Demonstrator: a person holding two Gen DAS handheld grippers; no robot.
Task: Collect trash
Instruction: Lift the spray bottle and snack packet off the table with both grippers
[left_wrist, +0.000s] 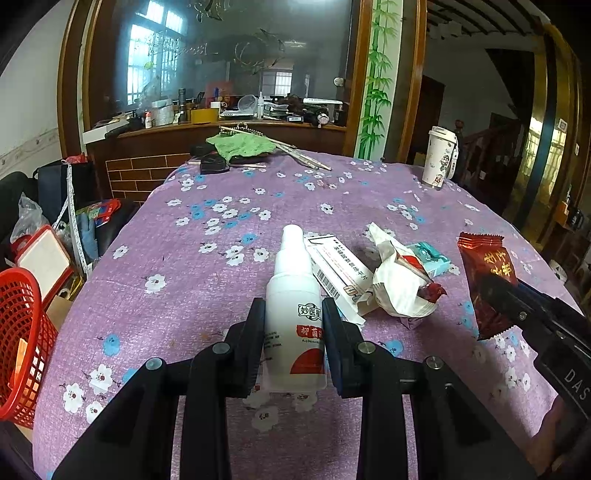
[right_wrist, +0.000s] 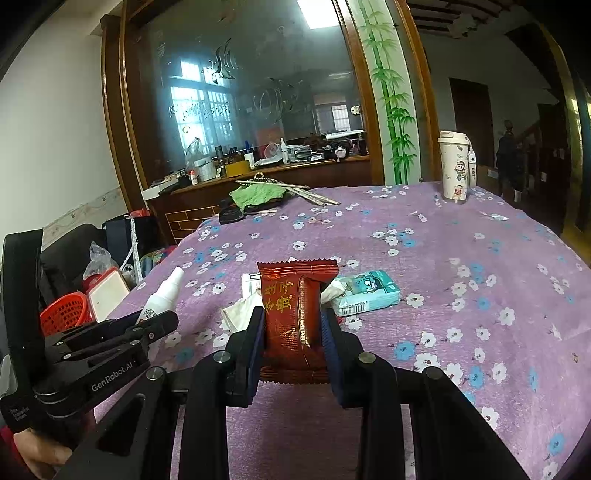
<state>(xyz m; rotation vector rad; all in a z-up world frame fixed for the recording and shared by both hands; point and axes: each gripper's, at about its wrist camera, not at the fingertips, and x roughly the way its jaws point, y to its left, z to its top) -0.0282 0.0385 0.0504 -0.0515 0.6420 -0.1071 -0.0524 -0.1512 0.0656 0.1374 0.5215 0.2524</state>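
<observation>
Already both tongs are loaded: left tongs (left_wrist: 293, 314) pinching the spray bottle (left_wrist: 295, 295), right tongs (right_wrist: 293, 328) pinching the red wrapper (right_wrist: 291, 314); box (left_wrist: 340, 277), crumpled paper (left_wrist: 397, 284) and tissue pack (right_wrist: 369, 291) remain mid-counter (left_wrist: 184, 295), basket (left_wrist: 22, 350) beyond its left edge.

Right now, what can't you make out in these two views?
- White spray bottle: label sides hidden by left gripper fingers, left view.
- Red snack packet: lower edge hidden behind right gripper, right view.
- Red mesh basket: cut off by left edge; contents unclear.
- White medicine box: print too small.
</observation>
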